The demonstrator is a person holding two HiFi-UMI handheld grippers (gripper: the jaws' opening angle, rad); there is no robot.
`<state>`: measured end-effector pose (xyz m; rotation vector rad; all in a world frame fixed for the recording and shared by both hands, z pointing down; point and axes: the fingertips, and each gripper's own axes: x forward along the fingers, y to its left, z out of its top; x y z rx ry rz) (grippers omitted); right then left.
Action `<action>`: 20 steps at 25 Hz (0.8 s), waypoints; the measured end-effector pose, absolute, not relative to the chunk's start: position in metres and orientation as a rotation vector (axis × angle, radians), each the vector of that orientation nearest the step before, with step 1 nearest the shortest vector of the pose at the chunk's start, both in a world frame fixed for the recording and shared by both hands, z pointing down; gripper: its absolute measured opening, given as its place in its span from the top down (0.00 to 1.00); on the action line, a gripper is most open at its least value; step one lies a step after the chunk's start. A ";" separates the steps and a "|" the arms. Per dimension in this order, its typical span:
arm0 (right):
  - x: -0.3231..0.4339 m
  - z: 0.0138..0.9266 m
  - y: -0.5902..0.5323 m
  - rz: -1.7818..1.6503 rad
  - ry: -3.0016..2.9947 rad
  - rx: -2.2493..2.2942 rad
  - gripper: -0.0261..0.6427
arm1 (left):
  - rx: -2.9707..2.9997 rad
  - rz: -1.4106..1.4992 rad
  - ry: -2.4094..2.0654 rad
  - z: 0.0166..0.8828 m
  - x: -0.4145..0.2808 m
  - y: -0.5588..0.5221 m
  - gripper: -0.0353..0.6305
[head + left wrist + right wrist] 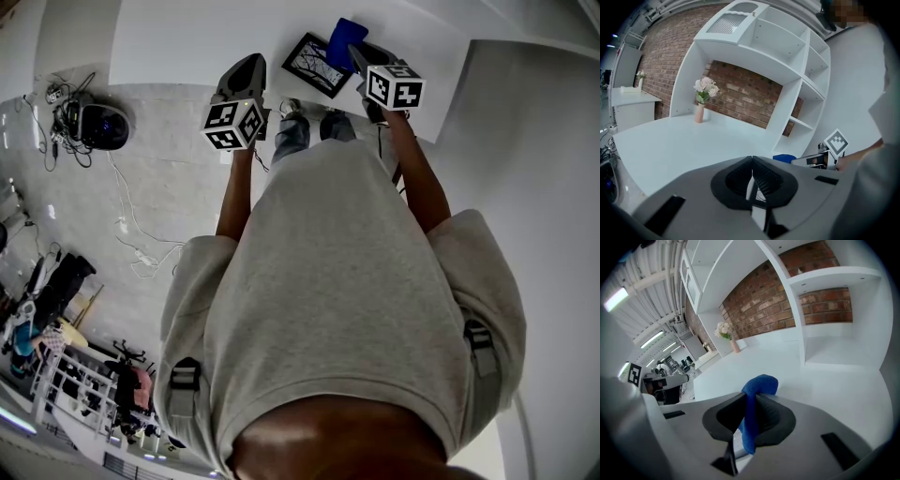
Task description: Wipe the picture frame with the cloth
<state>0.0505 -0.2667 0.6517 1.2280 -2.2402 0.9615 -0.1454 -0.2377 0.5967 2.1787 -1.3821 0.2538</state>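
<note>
Behind the cloth (pixel 344 39), picture frame (pixel 314 64) sits partly hidden.

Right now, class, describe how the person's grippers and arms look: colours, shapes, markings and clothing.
Both grippers, left and right, have smooth grey shells with black ribbed pads between the jaws. Each carries a white cube printed with black square markers. The person wears a grey short-sleeved shirt, with grey buckled straps at the shoulders.

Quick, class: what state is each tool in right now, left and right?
Left tool: closed, nothing in it.
Right tool: closed, holding the cloth.
</note>
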 end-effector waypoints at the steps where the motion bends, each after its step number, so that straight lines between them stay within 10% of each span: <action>1: 0.046 0.647 -0.268 0.957 -2.255 1.224 0.87 | 2.178 0.254 -1.384 0.596 -0.147 -0.237 0.92; 20: -0.072 0.645 -0.258 0.939 -2.371 0.926 0.87 | 2.116 0.241 -1.483 0.592 -0.183 -0.223 0.92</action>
